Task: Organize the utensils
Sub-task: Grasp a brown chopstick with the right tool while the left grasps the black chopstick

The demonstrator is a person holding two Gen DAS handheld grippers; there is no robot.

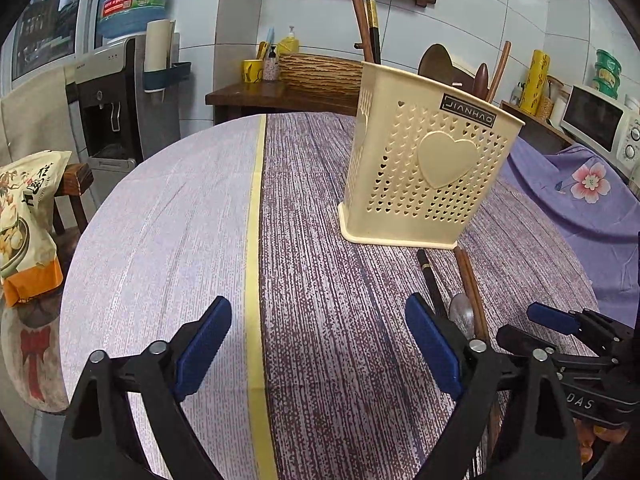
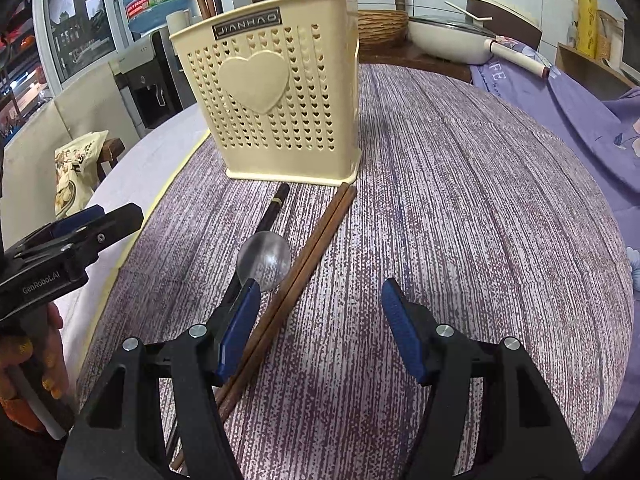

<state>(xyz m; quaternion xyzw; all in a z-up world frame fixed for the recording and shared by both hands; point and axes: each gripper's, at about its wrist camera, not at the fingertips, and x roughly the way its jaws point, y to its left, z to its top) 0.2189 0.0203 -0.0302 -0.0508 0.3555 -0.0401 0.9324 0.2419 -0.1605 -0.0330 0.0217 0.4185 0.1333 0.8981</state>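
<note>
A cream plastic utensil holder [image 1: 428,172] [image 2: 272,100] with a heart on its front stands on the table, with wooden chopsticks and spoons upright in it. In front of it lie a black chopstick [image 2: 274,210] [image 1: 430,280], a metal spoon [image 2: 264,260] [image 1: 460,312] and a pair of brown chopsticks [image 2: 320,236] [image 1: 468,276]. My right gripper [image 2: 320,292] is open above them. The brown pair runs between its fingers near the left one, and the spoon bowl lies just ahead of that fingertip. My left gripper [image 1: 318,312] is open over bare cloth, left of the utensils.
The round table carries a purple-and-lilac cloth with a yellow stripe [image 1: 254,240]. A snack bag [image 1: 24,220] sits on a stool at the left, near a water dispenser [image 1: 108,108]. At the right is purple floral fabric [image 2: 592,128]; a white pan [image 2: 448,40] stands behind.
</note>
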